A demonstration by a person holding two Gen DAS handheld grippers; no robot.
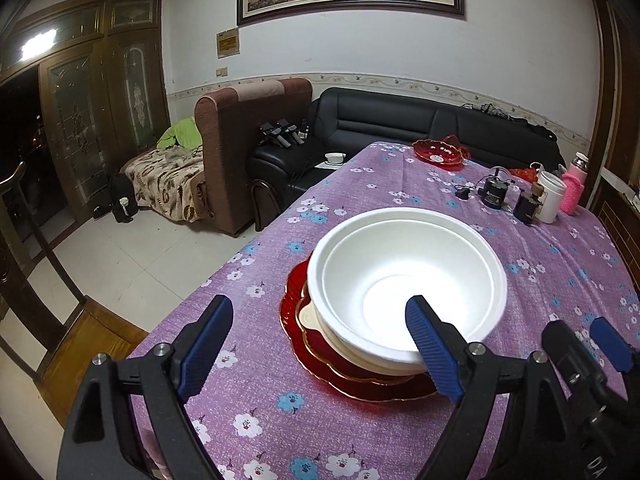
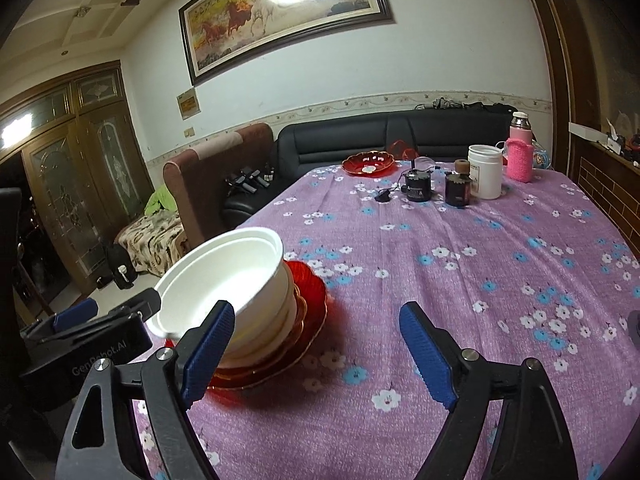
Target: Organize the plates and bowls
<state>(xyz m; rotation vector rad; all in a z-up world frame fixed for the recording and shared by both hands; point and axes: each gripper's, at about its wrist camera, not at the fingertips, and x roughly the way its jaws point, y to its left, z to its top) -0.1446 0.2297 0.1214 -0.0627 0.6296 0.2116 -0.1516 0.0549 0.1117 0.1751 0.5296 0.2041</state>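
Left to right on the bench (image 1: 280, 400), which is covered by a purple floral tablecloth (image 2: 460, 300). The left gripper (image 1: 320, 354) stands at the near edge with its blue-padded fingers (image 1: 206, 354) spread wide and released; nothing is clasped, although in the left wrist view one pad overlaps the near rim of the white bowl (image 1: 408, 280), and contact there cannot be told. That white bowl heads a stack near the bench's left edge: it nests in a second white bowl (image 2: 290, 300), under which lie a cream dish (image 1: 310, 316), a gold-rimmed red plate (image 1: 320, 344) and a larger red scalloped plate (image 1: 292, 308) resting on the cloth. The right gripper (image 2: 316, 354) sits just beside the stack on its right, fingers (image 2: 426, 354) likewise parted and empty, with bare cloth between them; its left pad overlaps the lower bowl in the right wrist view. At the far end of the bench, well apart from the stack, stand a red glass dish (image 2: 370, 163), a small black plug (image 2: 383, 196), a black cylindrical device (image 2: 418, 188), a dark jar with a brown cap (image 2: 458, 190), a white canister (image 2: 485, 171) and a pink flask in a knitted sleeve (image 2: 520, 152). Beyond the bench are a black leather sofa (image 1: 420, 120), a brown armchair (image 1: 240, 140) and a framed painting of horses (image 2: 280, 12).
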